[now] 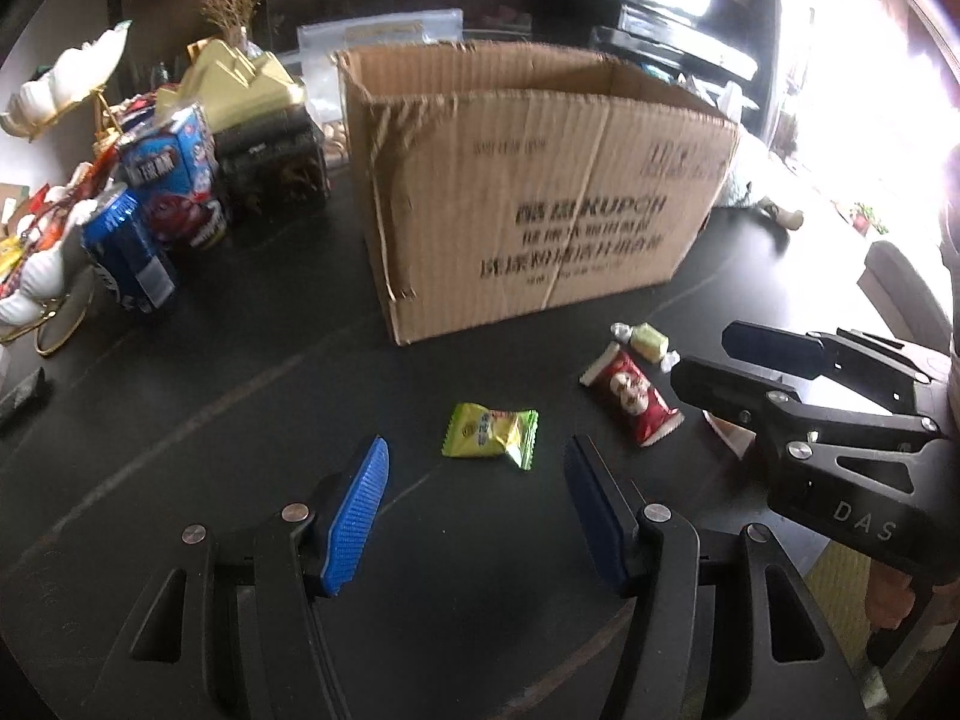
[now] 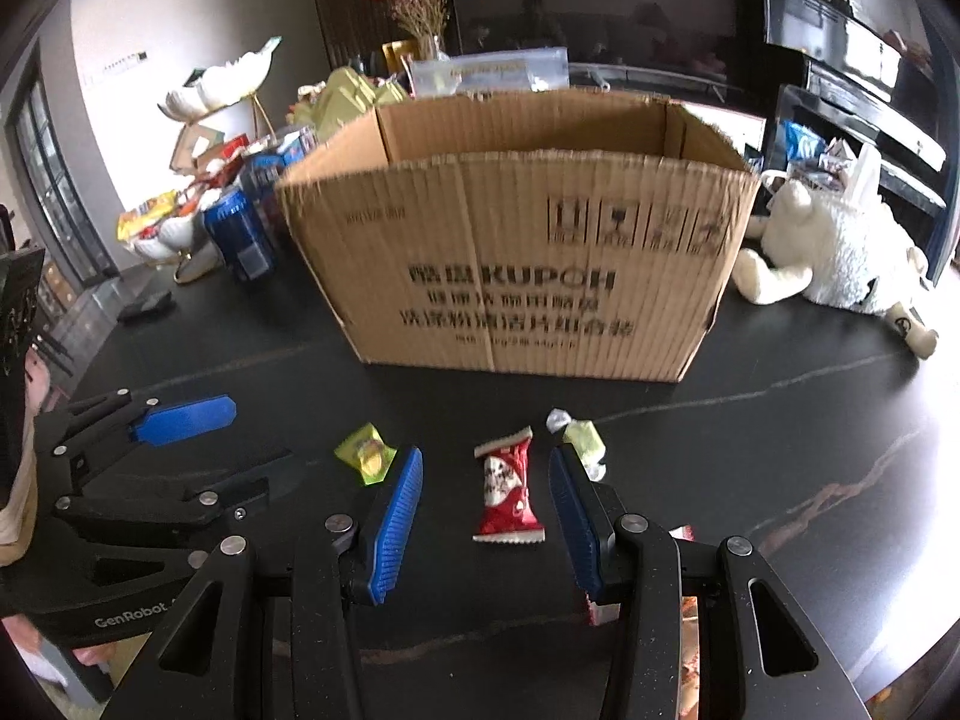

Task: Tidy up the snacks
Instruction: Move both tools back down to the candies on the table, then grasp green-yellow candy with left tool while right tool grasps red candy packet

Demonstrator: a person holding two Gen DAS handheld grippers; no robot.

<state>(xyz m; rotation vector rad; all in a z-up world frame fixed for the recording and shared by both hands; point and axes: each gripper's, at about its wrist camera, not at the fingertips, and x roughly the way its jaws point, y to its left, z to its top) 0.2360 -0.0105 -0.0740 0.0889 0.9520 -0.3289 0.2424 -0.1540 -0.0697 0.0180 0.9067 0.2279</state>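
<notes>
Red snack point(image 2: 507, 489) sits between our right gripper's point(image 2: 486, 516) parted jaws; left gripper point(image 1: 477, 483), jaws apart, frames the green one point(image 1: 491, 433). Crinkly wrappers may slip.

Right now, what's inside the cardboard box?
Only bare inner walls of the cardboard box show near its rim. Its front wall covers the floor and anything lying there.

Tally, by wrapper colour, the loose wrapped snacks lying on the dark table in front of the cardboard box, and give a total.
Yellow-green wrapper: 1, the yellow-green candy
Red wrapper: 1, the red snack packet
Pale green wrapper with twisted ends: 1, the pale green candy
Total: 3

Something reddish shows under the right gripper, too hidden to count.
</notes>
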